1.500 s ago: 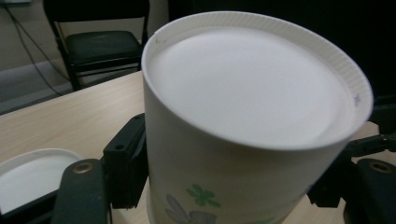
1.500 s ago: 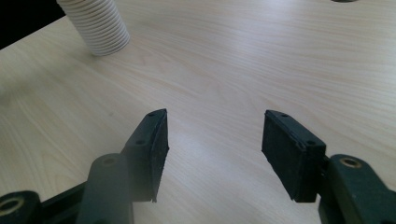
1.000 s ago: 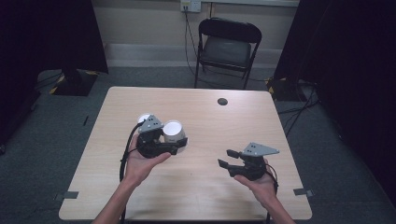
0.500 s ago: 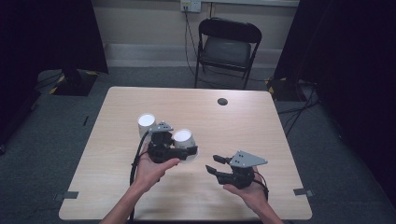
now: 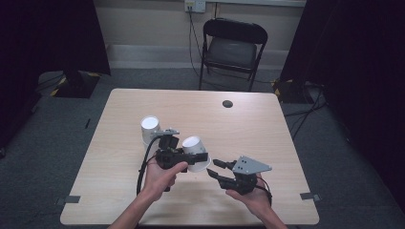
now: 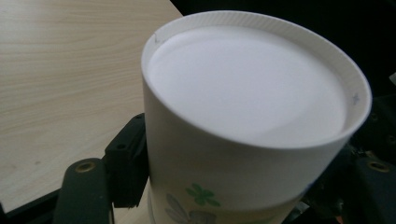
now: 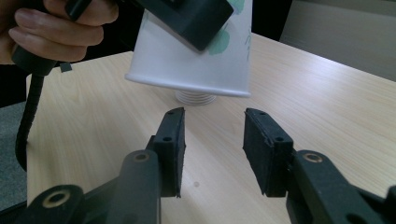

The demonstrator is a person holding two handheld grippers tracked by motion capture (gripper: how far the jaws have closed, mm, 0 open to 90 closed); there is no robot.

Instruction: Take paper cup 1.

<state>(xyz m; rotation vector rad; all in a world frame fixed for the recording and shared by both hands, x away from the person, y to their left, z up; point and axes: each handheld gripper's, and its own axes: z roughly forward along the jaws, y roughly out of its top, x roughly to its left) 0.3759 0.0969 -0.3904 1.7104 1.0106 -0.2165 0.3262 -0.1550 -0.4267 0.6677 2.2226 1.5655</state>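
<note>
Two white paper cups counted. One, tapered, inverted, green flower print on side, ribbed base rim (image 6: pixel 254 116), is held clear above pale wood-grain table (image 5: pixel 267 129), clamped between jaws of left gripper (image 5: pixel 188 157). Second cup (image 5: pixel 150 129) is seen upside down on tabletop, behind it. Right gripper (image 7: pixel 212 149), black ridged pads, is held wide open, empty, just below lifted cup's mouth.

No readable words, brand names or numbers anywhere, paper cup (image 6: pixel 252 140) carrying just a printed green flower motif without lettering, table (image 5: pixel 267 124) bare of any labels, wall outlet (image 5: pixel 195 5) unmarked from here
</note>
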